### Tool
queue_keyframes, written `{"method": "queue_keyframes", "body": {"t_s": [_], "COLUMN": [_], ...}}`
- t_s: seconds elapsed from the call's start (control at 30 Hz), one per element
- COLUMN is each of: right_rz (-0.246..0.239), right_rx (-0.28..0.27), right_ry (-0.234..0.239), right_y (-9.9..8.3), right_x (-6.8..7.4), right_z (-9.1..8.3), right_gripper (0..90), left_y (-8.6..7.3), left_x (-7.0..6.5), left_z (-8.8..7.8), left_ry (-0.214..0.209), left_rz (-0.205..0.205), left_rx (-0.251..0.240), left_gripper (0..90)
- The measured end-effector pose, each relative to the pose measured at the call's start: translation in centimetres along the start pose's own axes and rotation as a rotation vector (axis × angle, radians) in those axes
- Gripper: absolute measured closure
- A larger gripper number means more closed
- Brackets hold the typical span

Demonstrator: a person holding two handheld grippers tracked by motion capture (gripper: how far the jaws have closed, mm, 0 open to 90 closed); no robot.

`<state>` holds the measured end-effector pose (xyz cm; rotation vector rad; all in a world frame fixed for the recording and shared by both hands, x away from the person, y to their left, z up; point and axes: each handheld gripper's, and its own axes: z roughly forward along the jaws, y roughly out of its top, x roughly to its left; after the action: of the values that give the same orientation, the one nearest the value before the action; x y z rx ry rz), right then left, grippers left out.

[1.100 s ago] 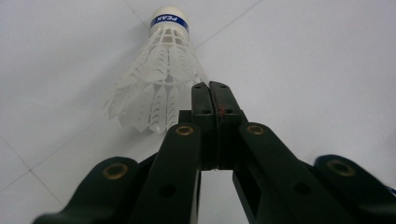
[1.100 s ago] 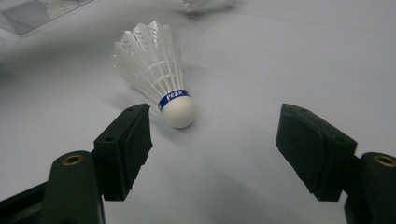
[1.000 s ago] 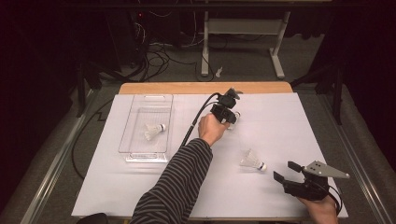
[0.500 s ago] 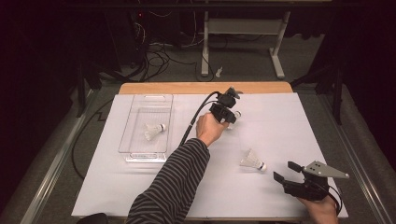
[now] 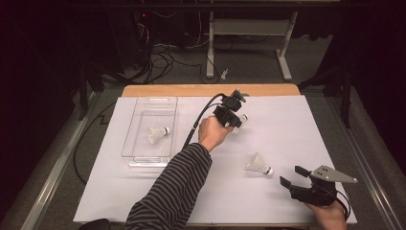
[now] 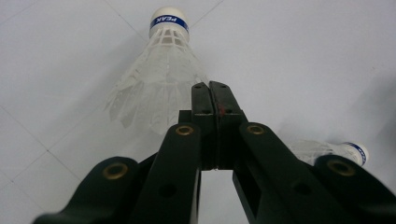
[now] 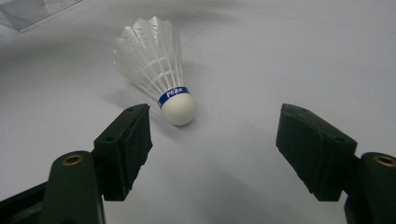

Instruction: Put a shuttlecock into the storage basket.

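**High view: two grippers over a white sheet, three shuttlecocks in sight**

High view, nearest edge first: the right gripper sits low at the table's near right corner, its jaws spread wide with nothing between them. In the right gripper view a loose shuttlecock lies on its side just beyond the open pads, cork end toward the gripper, touching neither.

Farther in, a striped sleeve reaches to the middle of the white sheet, where the left gripper points down. The left gripper view shows its jaws pressed fully together, pinching the feather skirt of a second shuttlecock.

Off to the left, a clear tray holds a third shuttlecock.
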<state>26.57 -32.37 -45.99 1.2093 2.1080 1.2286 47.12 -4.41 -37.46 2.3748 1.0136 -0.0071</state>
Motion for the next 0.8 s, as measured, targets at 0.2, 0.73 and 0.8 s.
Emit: {"method": "queue_keyframes", "body": {"t_s": [0.2, 0.73, 0.8], "right_rz": [0.0, -0.001, -0.002], "right_rx": [0.001, 0.004, 0.004], "right_ry": [0.0, -0.005, -0.003], "right_y": [0.0, 0.0, 0.0], "right_x": [0.0, 0.0, 0.0], "right_z": [0.0, 0.0, 0.0], "right_gripper": [27.1, 27.1, 27.1], "left_y": [-0.4, -1.2, -1.3], "left_x": [0.1, -0.2, -0.3], "left_z": [-0.4, -1.4, -1.6], "left_ry": [-0.001, -0.005, -0.008], "left_rz": [0.004, 0.024, 0.029], "left_rx": [-0.004, -0.01, -0.014], "left_gripper": [89.8, 89.8, 89.8]}}
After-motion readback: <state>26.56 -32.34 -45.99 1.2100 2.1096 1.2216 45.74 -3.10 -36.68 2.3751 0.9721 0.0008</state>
